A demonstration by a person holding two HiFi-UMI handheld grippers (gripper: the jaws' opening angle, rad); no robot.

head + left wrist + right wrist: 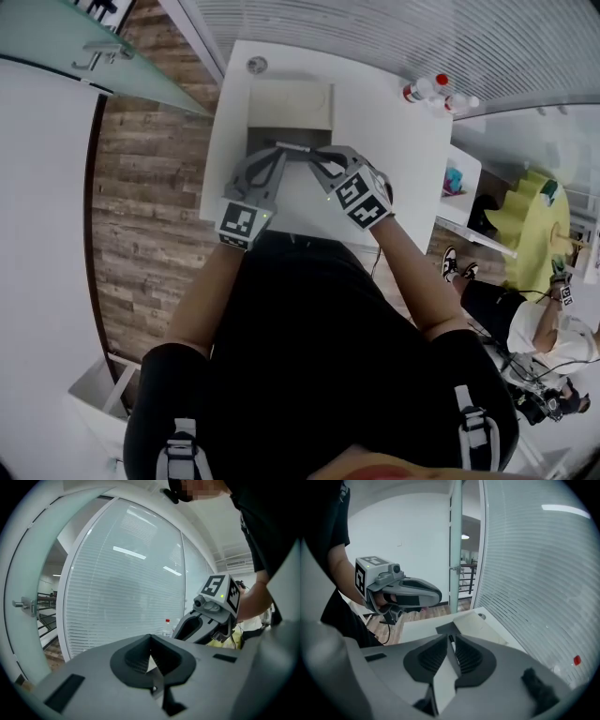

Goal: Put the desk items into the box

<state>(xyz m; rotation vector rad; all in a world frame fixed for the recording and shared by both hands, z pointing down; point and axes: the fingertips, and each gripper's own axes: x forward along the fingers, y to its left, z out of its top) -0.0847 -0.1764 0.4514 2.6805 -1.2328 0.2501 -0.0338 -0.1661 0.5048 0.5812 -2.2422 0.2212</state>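
smooth white table (394, 150), matt cardboard box (291, 103), wood-grain floor (150, 187).

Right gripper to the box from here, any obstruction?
Probably yes. The box sits just ahead of the right gripper, nothing between them. The left gripper is alongside, not across the way. The right jaws hold a thin pen.

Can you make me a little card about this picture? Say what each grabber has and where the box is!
table: white
box: cream-coloured, on the far part of the table
right gripper: jaws closed on a thin white pen with a dark tip
left gripper: jaws shut, nothing seen between them
where the grippers are: tips close together at the near edge of the box
bottles: red caps, far right corner of the table
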